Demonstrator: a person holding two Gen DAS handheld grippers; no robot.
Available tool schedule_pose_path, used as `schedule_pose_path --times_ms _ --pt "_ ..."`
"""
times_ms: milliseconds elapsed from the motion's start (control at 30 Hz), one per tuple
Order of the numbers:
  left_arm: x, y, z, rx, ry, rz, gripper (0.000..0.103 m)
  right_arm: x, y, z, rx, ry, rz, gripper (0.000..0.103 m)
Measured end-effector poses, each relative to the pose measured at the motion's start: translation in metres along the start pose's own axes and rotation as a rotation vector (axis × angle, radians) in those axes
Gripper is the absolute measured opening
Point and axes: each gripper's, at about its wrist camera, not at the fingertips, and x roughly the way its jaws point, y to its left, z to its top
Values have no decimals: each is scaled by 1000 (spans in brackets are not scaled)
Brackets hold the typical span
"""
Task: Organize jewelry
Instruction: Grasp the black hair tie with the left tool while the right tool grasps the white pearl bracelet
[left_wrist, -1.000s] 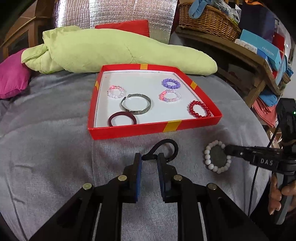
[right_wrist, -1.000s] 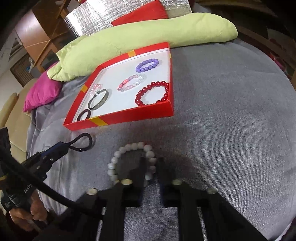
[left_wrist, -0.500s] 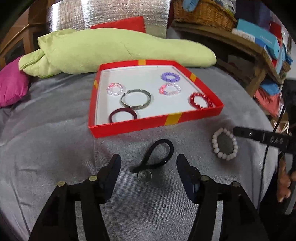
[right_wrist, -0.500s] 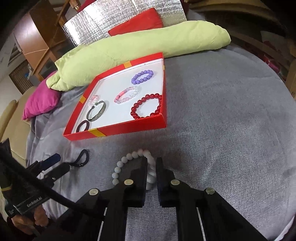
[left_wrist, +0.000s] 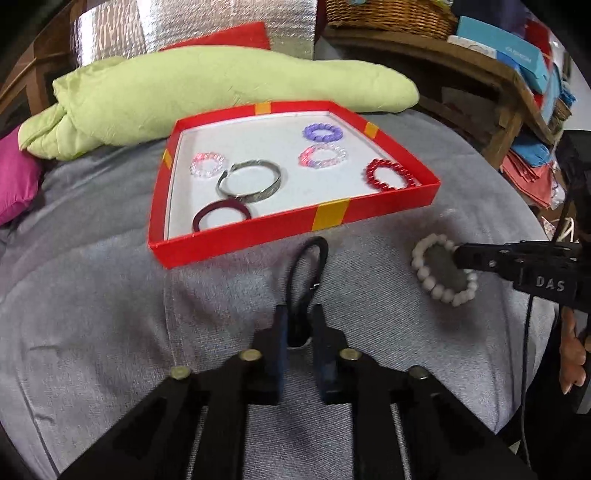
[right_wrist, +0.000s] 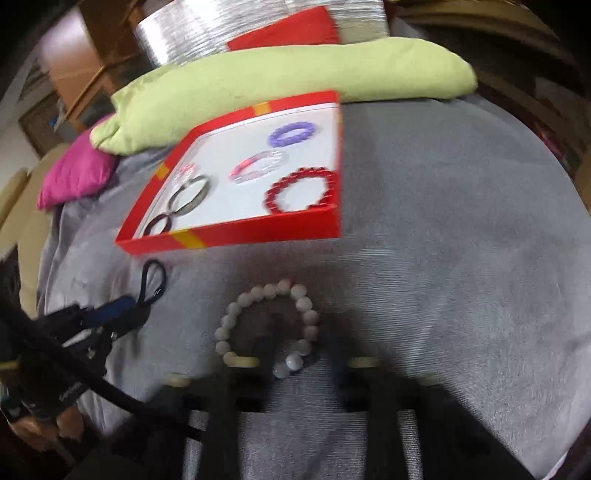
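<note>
A red tray (left_wrist: 236, 242) (right_wrist: 240, 236) with a white floor lies on the grey cloth and holds several bracelets. A black loop band (left_wrist: 308, 266) (right_wrist: 153, 278) lies in front of it. My left gripper (left_wrist: 300, 325) (right_wrist: 127, 314) is shut on the band's near end. A white bead bracelet (left_wrist: 441, 275) (right_wrist: 266, 325) lies on the cloth to the right. My right gripper (right_wrist: 299, 343) (left_wrist: 460, 256) is open, its blurred fingers either side of the bracelet's near part.
A long green cushion (left_wrist: 207, 88) lies behind the tray, a pink cushion (left_wrist: 14, 177) at far left. A wooden shelf (left_wrist: 480, 70) with boxes and a basket stands at back right.
My left gripper opened, moved forward and closed on the black band again. My right gripper was shut at the white bracelet and has opened around it.
</note>
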Motion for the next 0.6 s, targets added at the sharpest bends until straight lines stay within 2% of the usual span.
schedule_pose_path --times_ms 33,133,433,500,600 --pt "-3 -1 0 4 -12 0 7 0 1 -1 -3 -3 4 11" --pt "-9 1 2 -5 -31 -4 7 -5 3 -1 -6 -36 2 11" --pt "-34 7 6 -20 -127 33 6 -39 -4 5 53 -186 98 11" --pt "-34 9 5 -23 -119 0 7 -46 -2 6 54 -222 120 11" --pt "-29 12 5 -35 -92 26 9 -54 1 8 49 -259 134 11"
